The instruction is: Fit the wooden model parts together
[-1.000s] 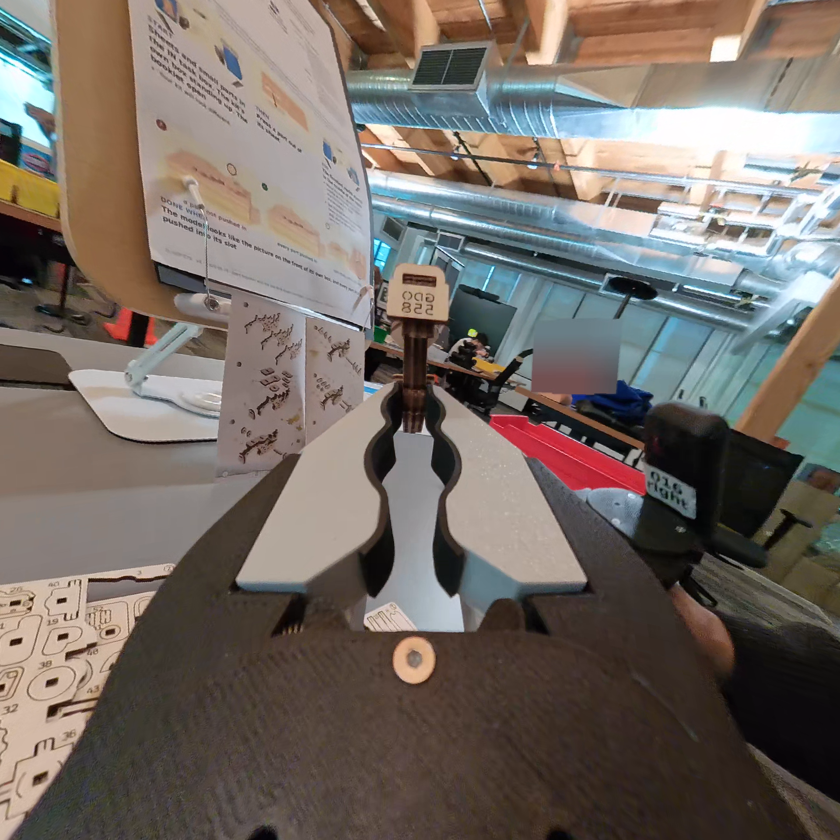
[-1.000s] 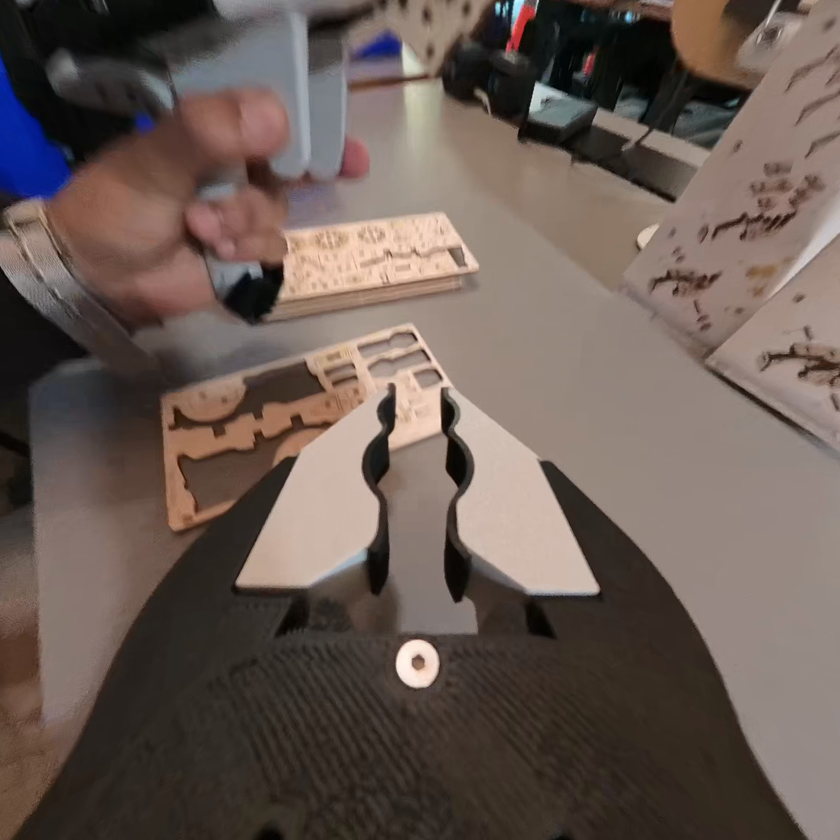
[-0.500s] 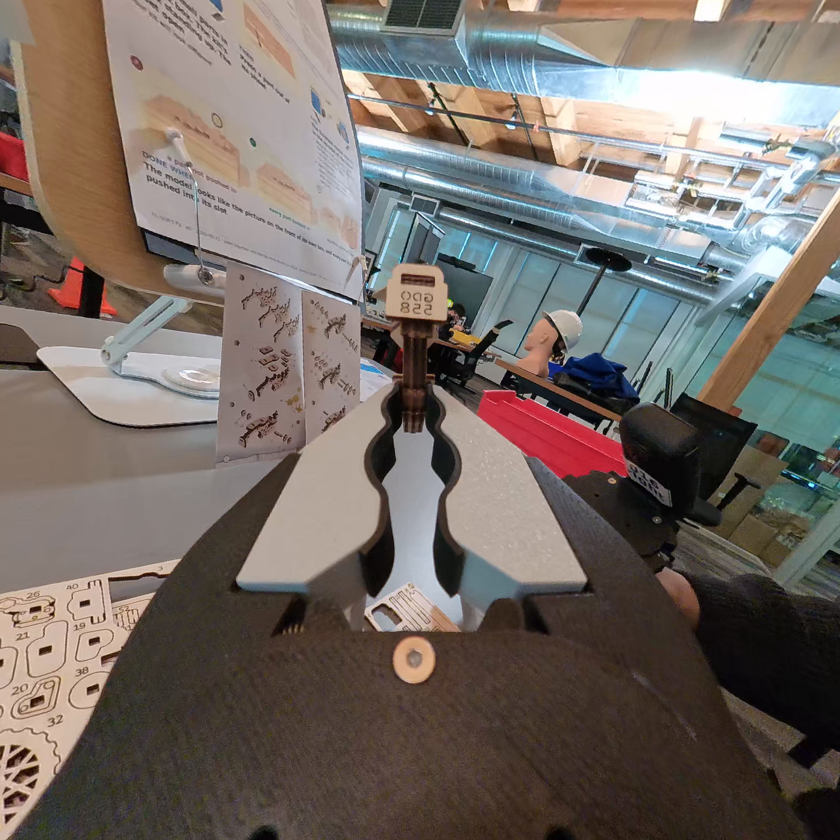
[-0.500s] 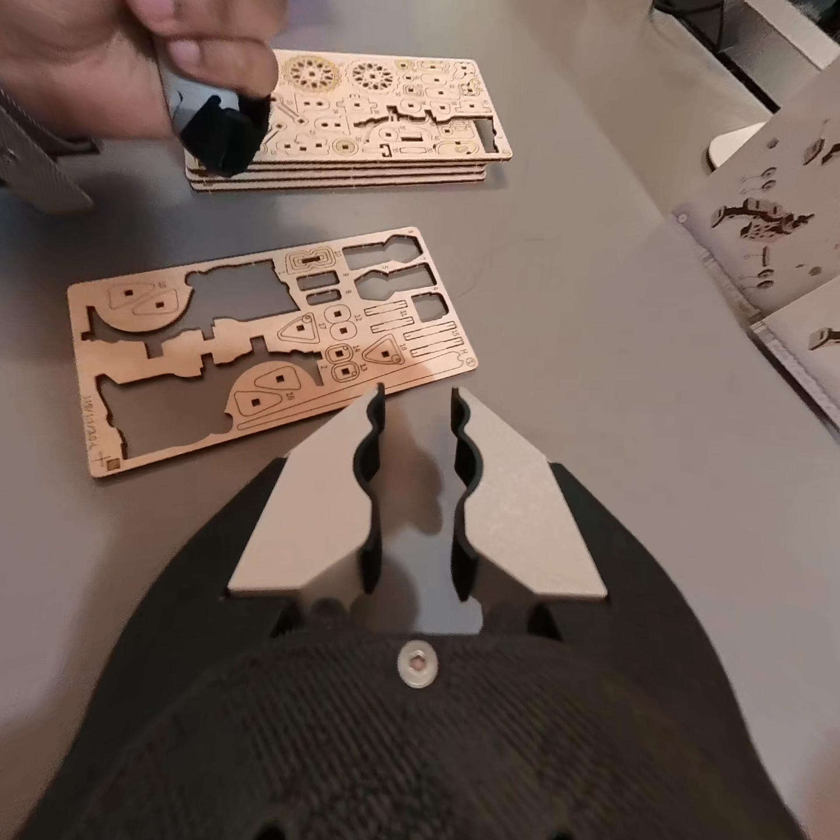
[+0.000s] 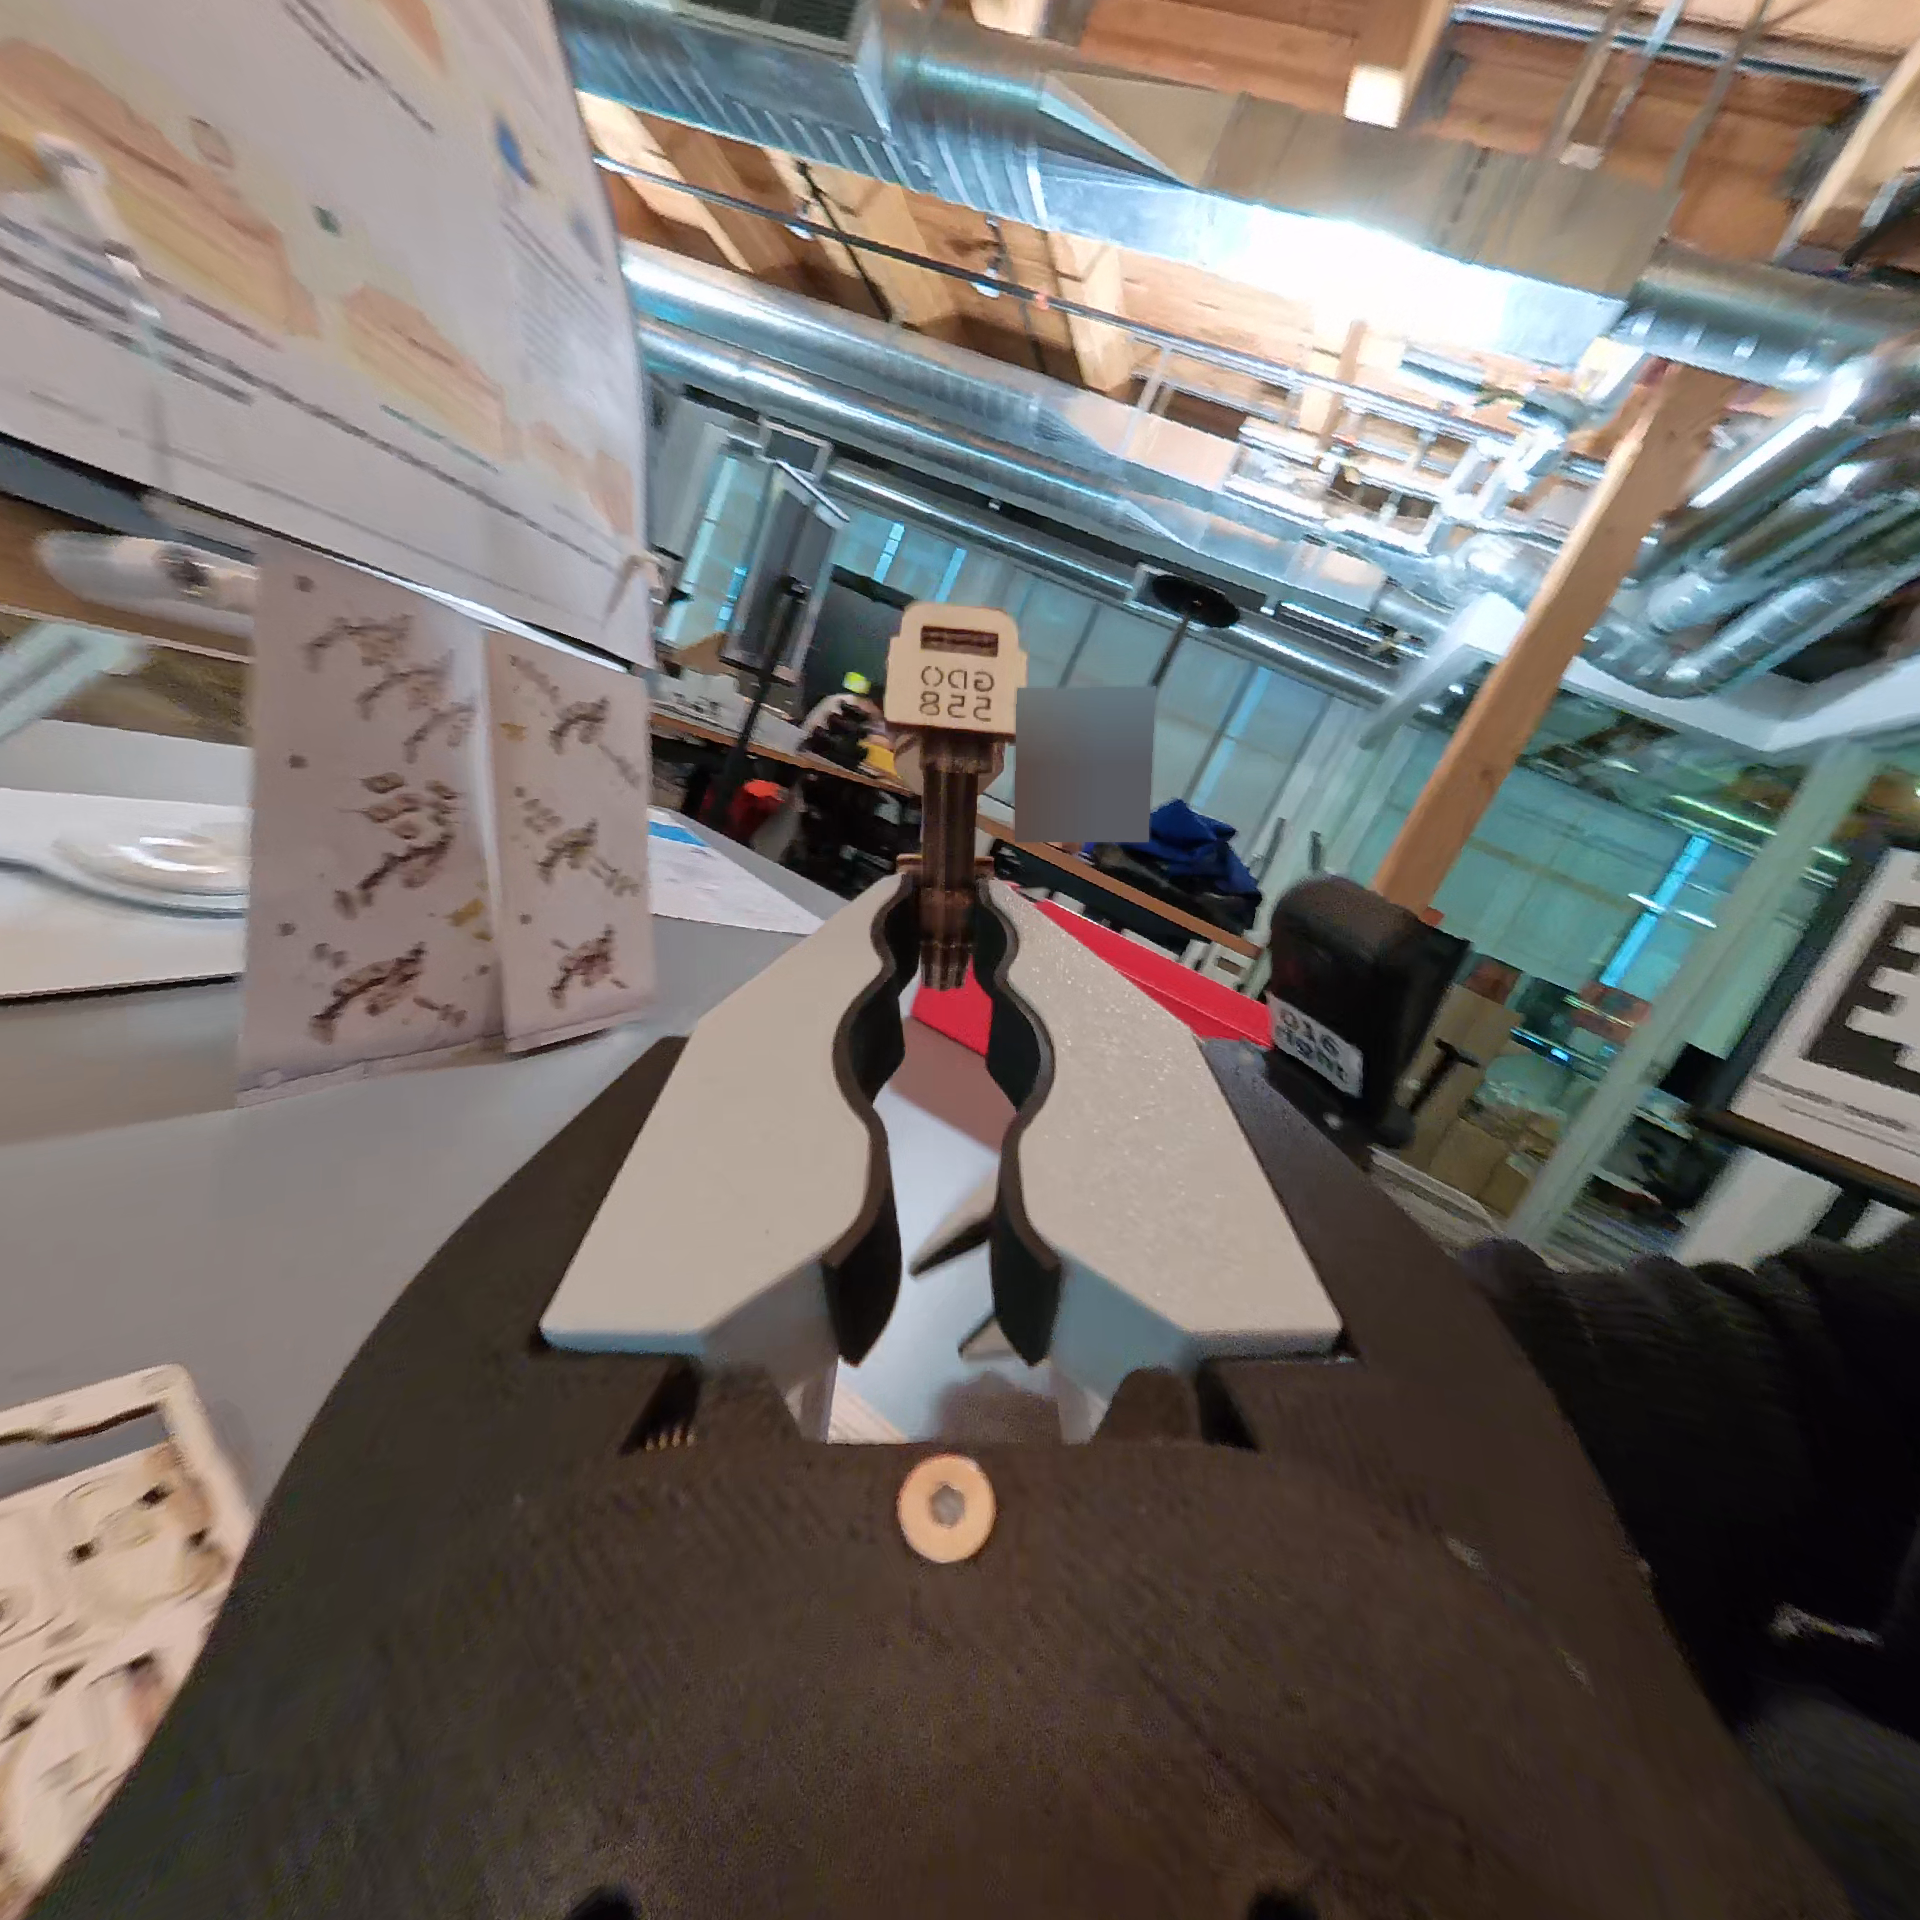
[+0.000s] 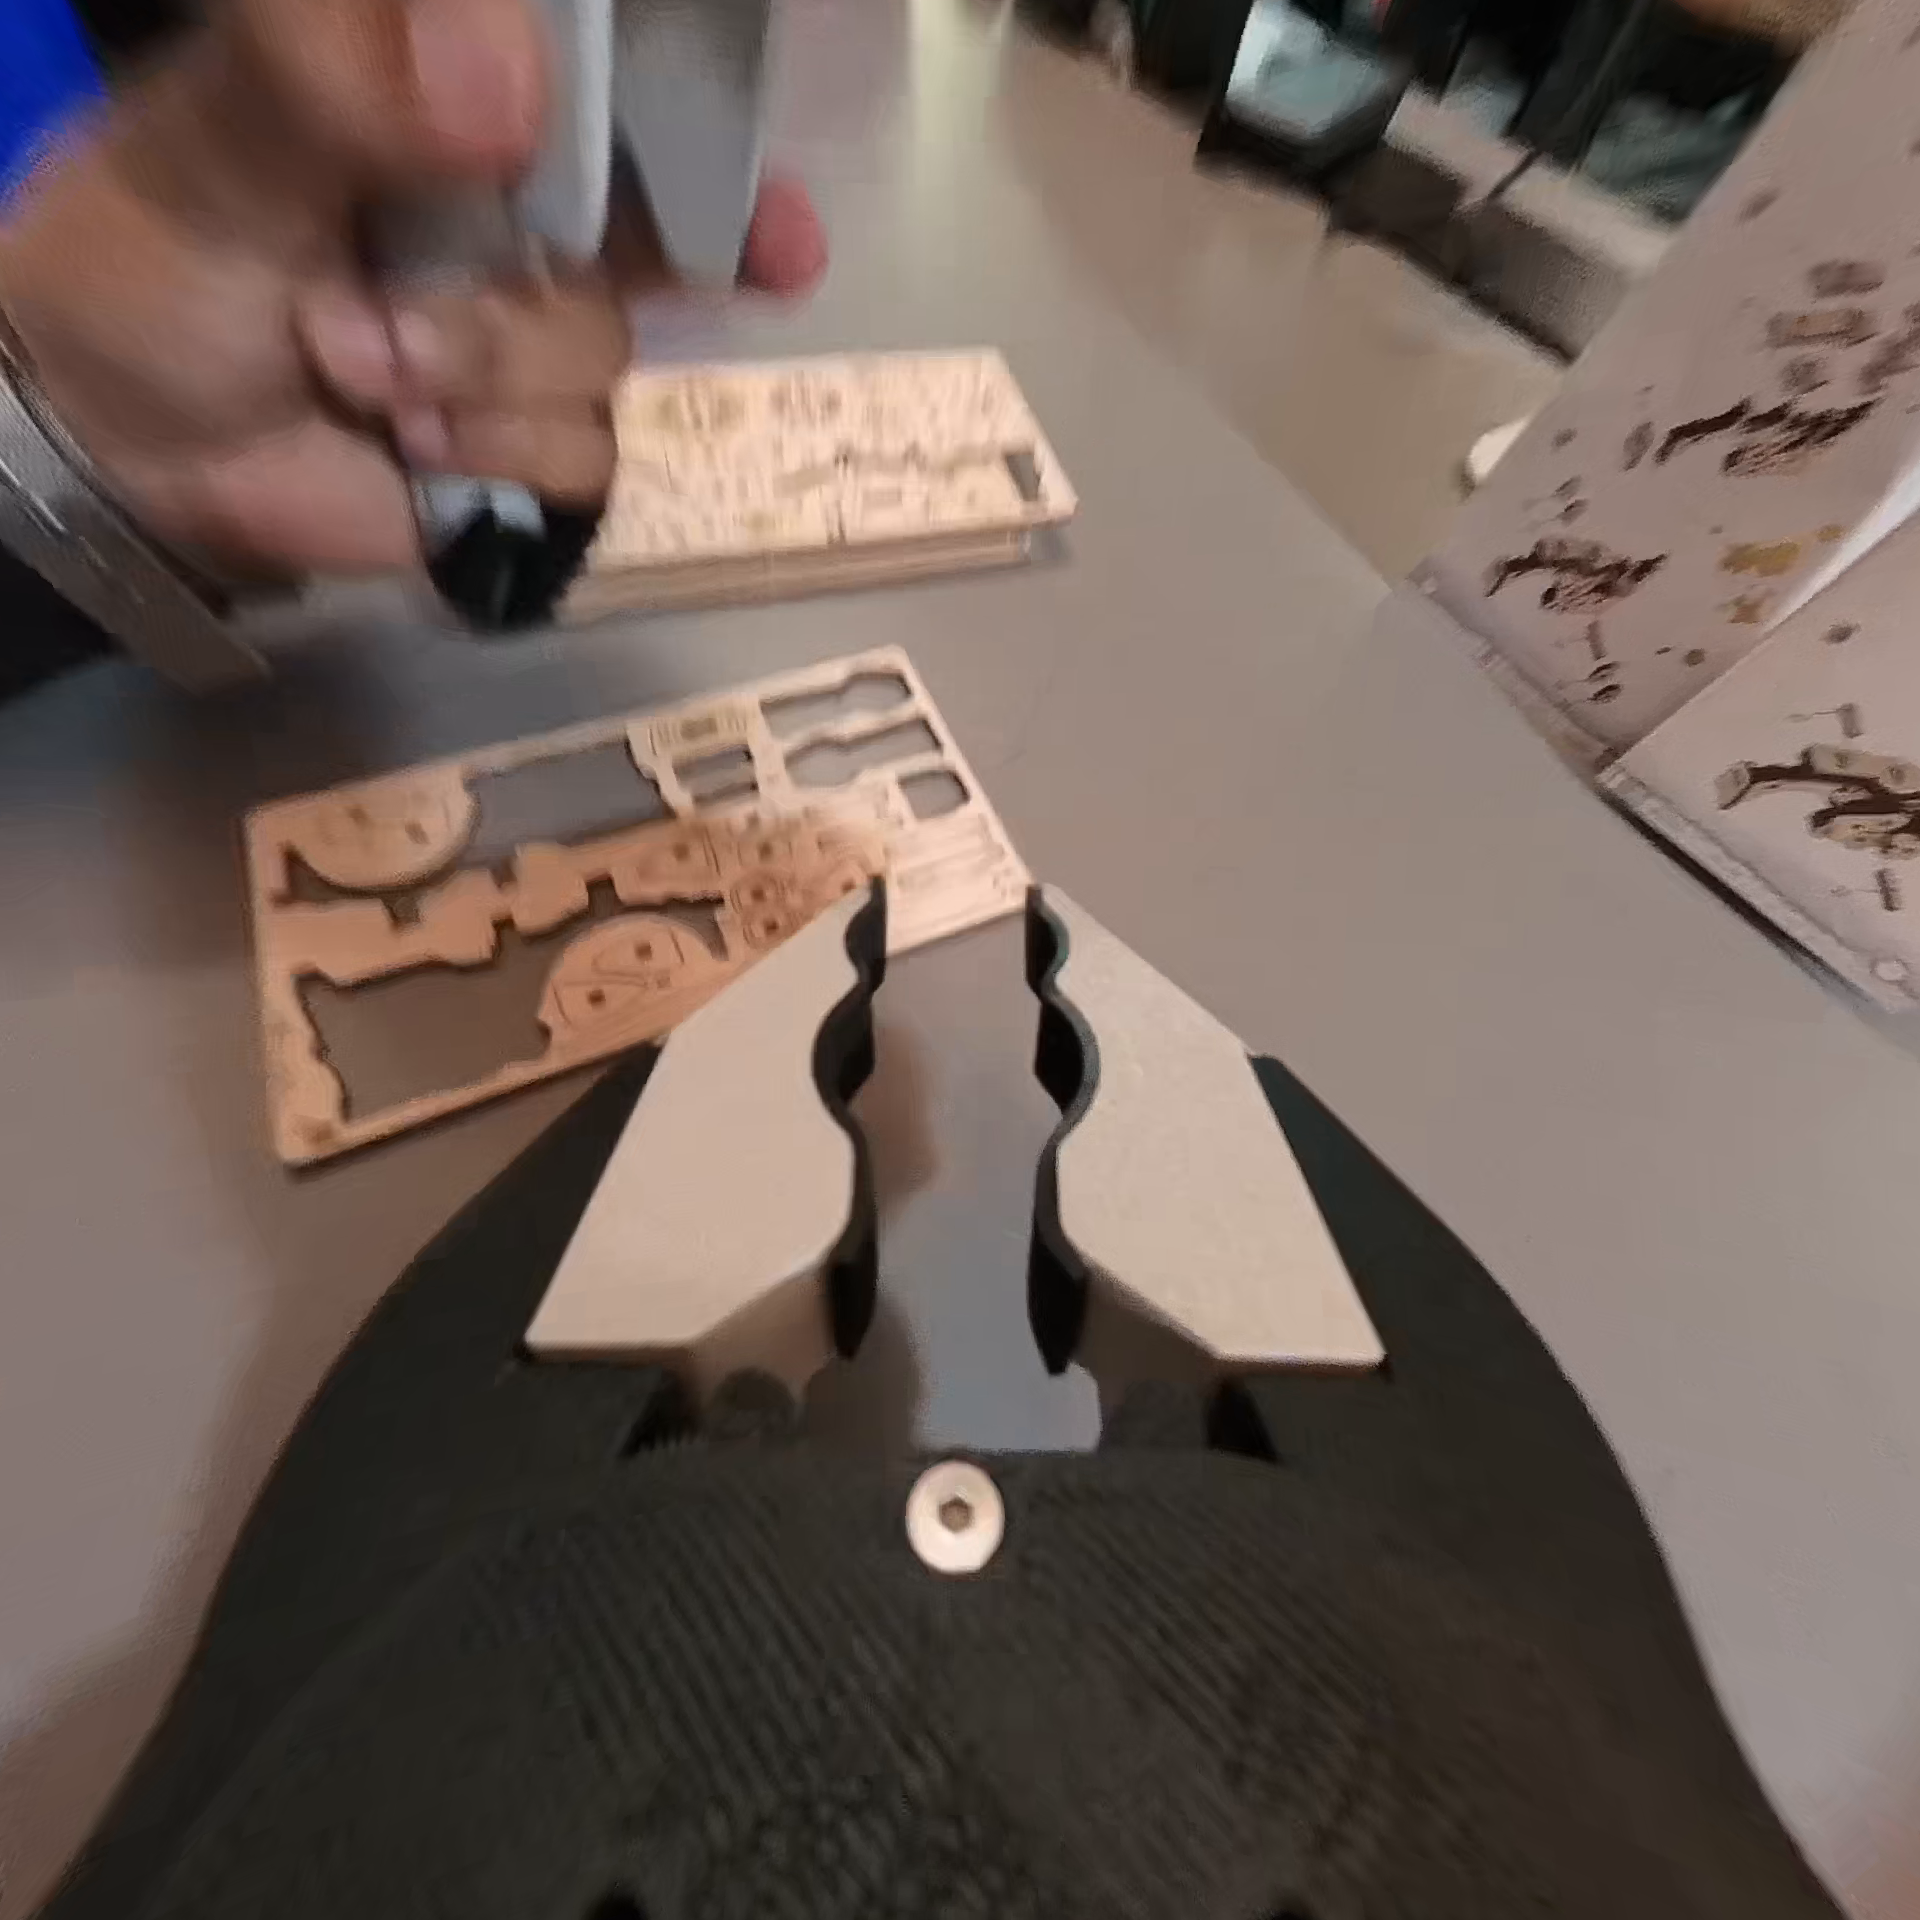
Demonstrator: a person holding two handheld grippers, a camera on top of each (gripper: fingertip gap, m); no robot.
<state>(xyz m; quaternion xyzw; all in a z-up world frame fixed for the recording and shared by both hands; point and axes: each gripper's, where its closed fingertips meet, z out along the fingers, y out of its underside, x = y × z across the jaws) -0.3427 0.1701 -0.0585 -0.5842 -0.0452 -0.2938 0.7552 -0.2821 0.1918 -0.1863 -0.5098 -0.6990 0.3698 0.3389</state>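
Plywood, laser-cut and flat: the left gripper (image 5: pixel 948 891) clamps a layered wooden model part (image 5: pixel 954 769) upright at its tips, as it did half a second ago. The right gripper (image 6: pixel 954 914) hangs parted and empty over the grey table (image 6: pixel 1351 935), with a punched-out part sheet (image 6: pixel 582 883) just ahead-left, now seen at a shallower tilt.

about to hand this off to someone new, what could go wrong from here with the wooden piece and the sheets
1. The left gripper pinches the wooden piece only at its tips, so a bump could twist it or let it slip out.
2. The right gripper is open and empty just over the cut-out sheet; the sheet lies loose on the table and may slide when a part is pulled.
3. The right wrist view is blurred, so aiming may be off.
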